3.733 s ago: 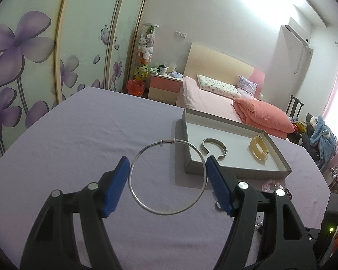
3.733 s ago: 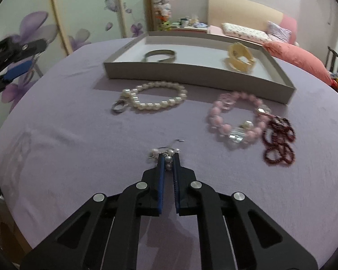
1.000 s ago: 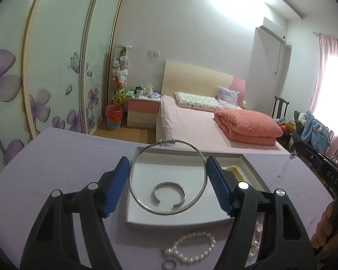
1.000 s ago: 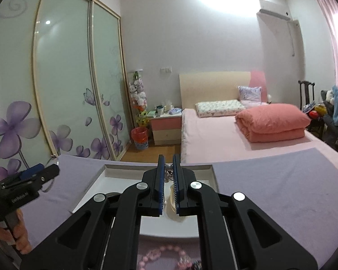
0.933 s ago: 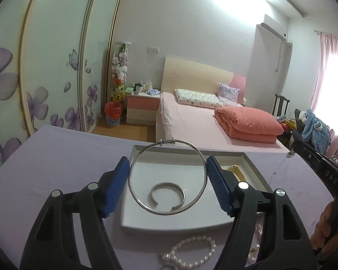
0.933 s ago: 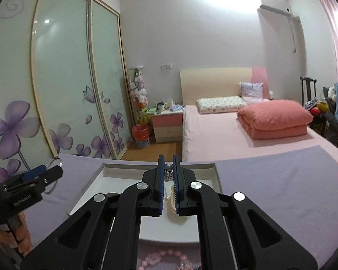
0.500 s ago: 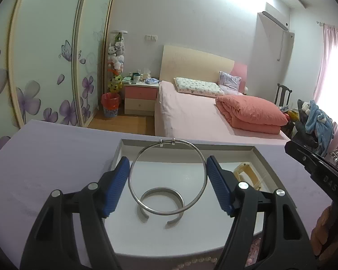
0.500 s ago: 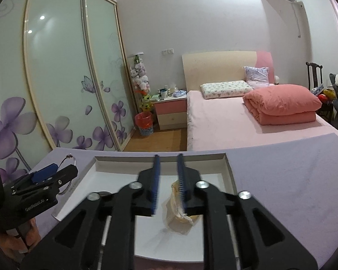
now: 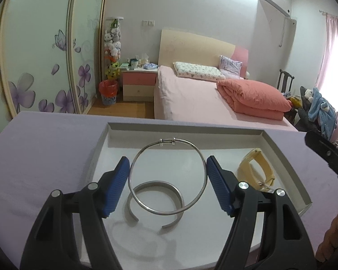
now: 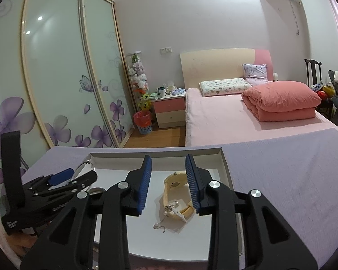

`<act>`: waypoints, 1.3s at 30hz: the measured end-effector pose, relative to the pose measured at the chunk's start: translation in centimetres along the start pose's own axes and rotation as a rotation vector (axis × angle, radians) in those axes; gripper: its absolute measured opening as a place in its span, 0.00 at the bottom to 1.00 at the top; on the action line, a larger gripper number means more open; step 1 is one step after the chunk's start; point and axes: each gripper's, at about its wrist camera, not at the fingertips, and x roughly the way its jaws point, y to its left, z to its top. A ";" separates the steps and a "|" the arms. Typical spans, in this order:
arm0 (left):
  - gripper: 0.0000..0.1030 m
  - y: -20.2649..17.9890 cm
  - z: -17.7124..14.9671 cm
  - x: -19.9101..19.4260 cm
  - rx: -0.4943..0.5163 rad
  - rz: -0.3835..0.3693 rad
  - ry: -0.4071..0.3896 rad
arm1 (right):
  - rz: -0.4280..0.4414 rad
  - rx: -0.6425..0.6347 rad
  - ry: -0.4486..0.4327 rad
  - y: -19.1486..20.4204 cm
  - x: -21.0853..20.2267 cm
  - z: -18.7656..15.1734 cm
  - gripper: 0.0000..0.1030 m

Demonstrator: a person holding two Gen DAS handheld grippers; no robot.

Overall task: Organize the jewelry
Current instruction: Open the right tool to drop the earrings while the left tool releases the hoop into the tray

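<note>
Left wrist view. At the left of the frame, a soft purple cloth on the tabletop (image 9: 40,157). In the middle, a flat white cardboard tray (image 9: 101,148) on that cloth. Low in the middle, the left gripper (image 9: 167,173), its blue jaws pressed on both sides of a big thin silver wire hoop (image 9: 133,168), hoop held up above the tray floor. Right under the hoop, flat on the tray floor, an open grey metal cuff bangle (image 9: 155,183), gap turned to the bottom of the frame. A round shadow on the tray below it. To the right, inside the tray, a pale yellow chunky bangle (image 9: 262,165) tipped on its side, with a tiny silver bit by its lower end. At the far right edge, a black part of the other tool and a bit of a hand.

Right wrist view. At the lower left, the left gripper seen from the side, hoop still in its grip, above the left part of the tray. In the middle, the right gripper (image 10: 167,183), jaws just opening, apart now, nothing pinched. Between and below them, on the tray floor, the yellow bangle, and on and beside it a small silver earring with little pearls (image 10: 169,209), loose. To the right, bare purple cloth.
</note>
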 end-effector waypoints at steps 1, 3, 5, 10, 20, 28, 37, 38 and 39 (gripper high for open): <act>0.67 0.1 -0.1 0.2 -0.001 -0.001 0.008 | 0.000 0.000 0.001 -0.1 0.1 0.0 0.32; 0.67 0.0 -0.1 0.6 -0.003 -0.002 0.020 | 0.002 -0.001 0.005 -0.1 0.2 -0.1 0.32; 0.67 0.0 -0.2 0.9 -0.007 0.001 0.031 | 0.003 -0.004 0.008 -0.1 0.3 0.0 0.32; 0.71 0.4 -0.4 1.1 -0.016 0.008 0.030 | 0.003 -0.007 0.012 0.0 0.5 -0.1 0.32; 0.71 0.7 -0.1 0.8 -0.033 0.015 0.022 | 0.003 -0.007 0.013 0.0 0.5 -0.1 0.32; 0.71 0.7 -0.2 0.1 -0.027 0.022 0.012 | 0.001 -0.009 0.011 -0.1 0.5 -0.2 0.32; 0.72 1.7 -1.0 -3.6 -0.016 0.021 -0.011 | -0.008 -0.018 0.017 0.0 -0.7 -1.0 0.32; 0.72 1.9 -1.3 -4.3 -0.016 0.019 -0.012 | -0.010 -0.022 0.020 0.0 -1.1 -1.1 0.32; 0.72 2.0 -1.6 -5.0 -0.016 0.018 -0.014 | -0.016 -0.027 0.024 -0.1 -1.6 -1.4 0.35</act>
